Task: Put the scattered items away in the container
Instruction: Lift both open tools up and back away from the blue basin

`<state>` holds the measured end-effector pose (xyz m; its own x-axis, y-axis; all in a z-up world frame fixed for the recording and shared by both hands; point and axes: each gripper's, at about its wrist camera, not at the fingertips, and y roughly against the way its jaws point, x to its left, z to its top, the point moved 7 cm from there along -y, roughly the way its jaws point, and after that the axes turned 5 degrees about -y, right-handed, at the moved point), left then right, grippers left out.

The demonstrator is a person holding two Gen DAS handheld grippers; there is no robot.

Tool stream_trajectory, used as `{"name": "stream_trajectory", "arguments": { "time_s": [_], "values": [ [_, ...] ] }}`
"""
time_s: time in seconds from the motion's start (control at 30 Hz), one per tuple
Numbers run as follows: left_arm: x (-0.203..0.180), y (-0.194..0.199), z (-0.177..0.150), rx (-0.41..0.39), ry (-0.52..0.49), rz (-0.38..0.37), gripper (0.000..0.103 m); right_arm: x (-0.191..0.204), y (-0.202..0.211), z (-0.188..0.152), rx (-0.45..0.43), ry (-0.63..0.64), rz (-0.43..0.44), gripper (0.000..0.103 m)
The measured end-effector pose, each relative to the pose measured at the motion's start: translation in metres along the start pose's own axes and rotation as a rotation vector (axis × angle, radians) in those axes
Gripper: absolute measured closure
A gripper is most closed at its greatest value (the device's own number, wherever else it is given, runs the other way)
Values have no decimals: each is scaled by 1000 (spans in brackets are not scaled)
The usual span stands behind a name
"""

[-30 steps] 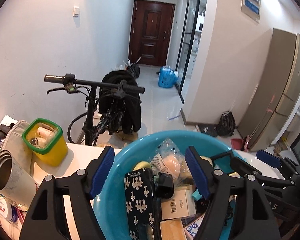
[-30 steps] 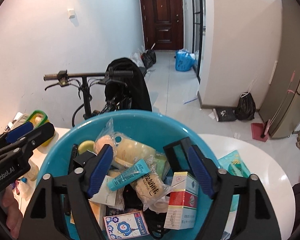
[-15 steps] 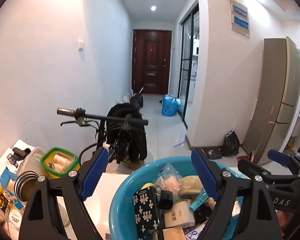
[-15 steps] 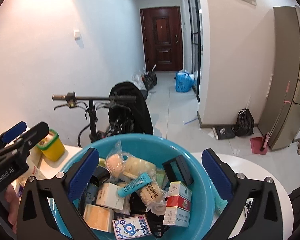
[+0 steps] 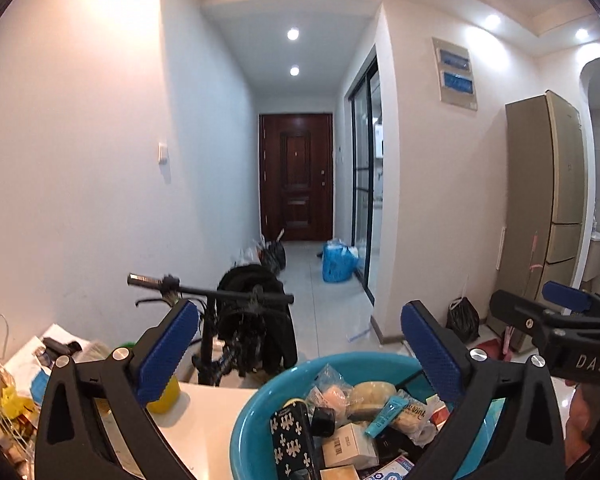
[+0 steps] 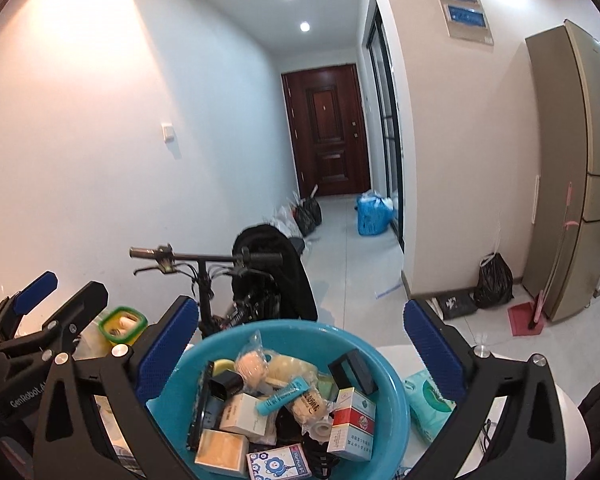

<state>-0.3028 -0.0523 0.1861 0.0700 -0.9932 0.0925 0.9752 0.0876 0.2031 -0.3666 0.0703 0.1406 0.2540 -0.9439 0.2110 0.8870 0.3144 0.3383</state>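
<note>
Blue basin, left view: basin (image 5: 256, 412) stands on the white table (image 5: 204, 412), low in the middle, full of small things.
Items, left view: a black patterned case (image 5: 290, 436), a teal tube (image 5: 386, 416) and a white box (image 5: 346, 446) lie inside the basin.
Left gripper (image 5: 298, 354): jaws are opening wide – nothing is between the pads, they hang above the basin.
Yellow tub (image 5: 164, 394): on the table, left of the basin, partly behind the left pad.
Basin, right view: basin (image 6: 392, 400) sits between the two pads, under them.
Items, right view: the tube (image 6: 282, 390), a red and white box (image 6: 350, 420), a black box (image 6: 354, 372) and a tan box (image 6: 220, 446) are in the basin.
Right gripper (image 6: 300, 346): jaws spread wide – they hold nothing.
Green pack (image 6: 428, 404): on the table, just beside the basin on its right, outside it.
Bicycle (image 6: 220, 276): behind the table, against the wall.
</note>
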Motion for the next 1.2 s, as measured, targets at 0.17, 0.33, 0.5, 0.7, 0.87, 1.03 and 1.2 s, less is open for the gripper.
{"name": "stream_trajectory", "arguments": {
  "time_s": [0.17,0.33,0.5,0.7,0.87,1.03,1.2],
  "values": [
    [0,16,9,-21,21,-43,0,0,26,11,-74,14,-8,1],
    [5,27,15,-34,29,-29,0,-3,43,17,-115,3,18,1],
    [7,44,21,-59,43,-28,0,1,50,17,-126,22,21,1],
    [16,69,25,-82,90,-29,0,11,71,17,-155,38,70,1],
    [20,96,31,-143,127,6,0,24,98,16,-217,73,103,1],
    [15,134,39,-278,96,57,0,28,109,17,-275,90,49,1],
    [20,155,40,-343,131,55,0,19,117,21,-265,29,115,1]
  ]
}}
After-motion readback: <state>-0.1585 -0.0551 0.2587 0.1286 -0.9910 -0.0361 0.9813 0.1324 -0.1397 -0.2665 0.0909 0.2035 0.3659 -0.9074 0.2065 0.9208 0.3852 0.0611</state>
